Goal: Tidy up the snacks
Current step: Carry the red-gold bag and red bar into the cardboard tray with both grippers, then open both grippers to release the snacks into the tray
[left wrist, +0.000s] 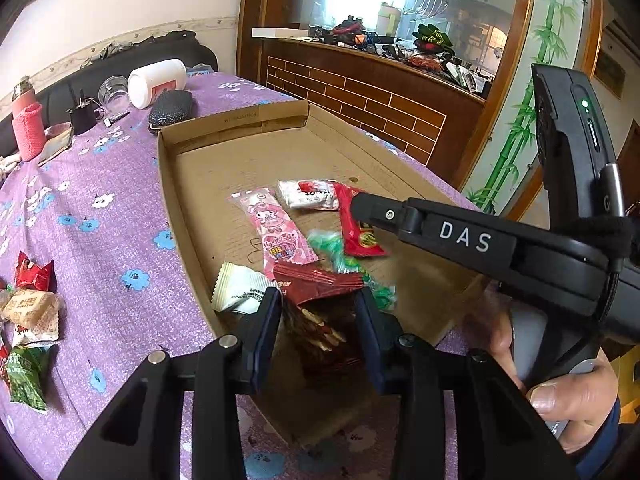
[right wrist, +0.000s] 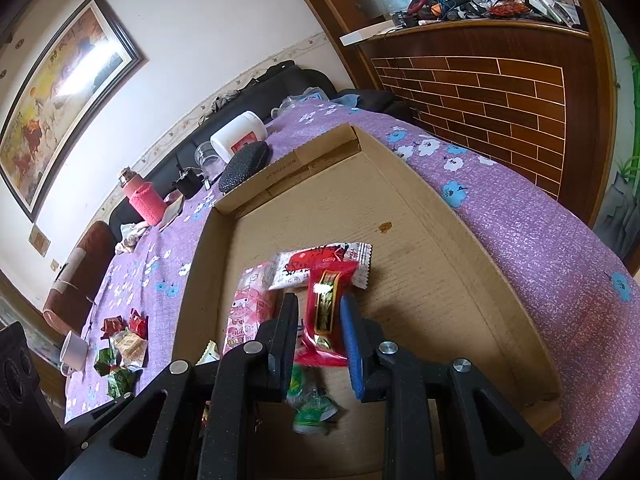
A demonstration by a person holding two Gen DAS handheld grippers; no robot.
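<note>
A shallow cardboard tray [left wrist: 192, 184] lies on the purple flowered cloth. In it are a pink packet [left wrist: 276, 228], a white-and-red packet [left wrist: 308, 194], a white packet [left wrist: 240, 288] and a green one [left wrist: 340, 248]. My left gripper [left wrist: 318, 294] hovers over the tray's near end. A dark red packet [left wrist: 320, 284] sits between its fingers with its lower part blurred, and the pads look slightly off it. My right gripper [right wrist: 318, 298] is shut on a red packet with a gold label [right wrist: 326, 308], held above the tray; it also shows in the left wrist view [left wrist: 358, 236].
Several loose snacks [left wrist: 28, 308] lie on the cloth left of the tray, with a white mug [right wrist: 74, 350] near them. A white jar [left wrist: 158, 82], a glass, a dark case [left wrist: 170, 110] and a pink bottle [left wrist: 26, 126] stand at the far end. A hand [left wrist: 560, 392] holds the right gripper.
</note>
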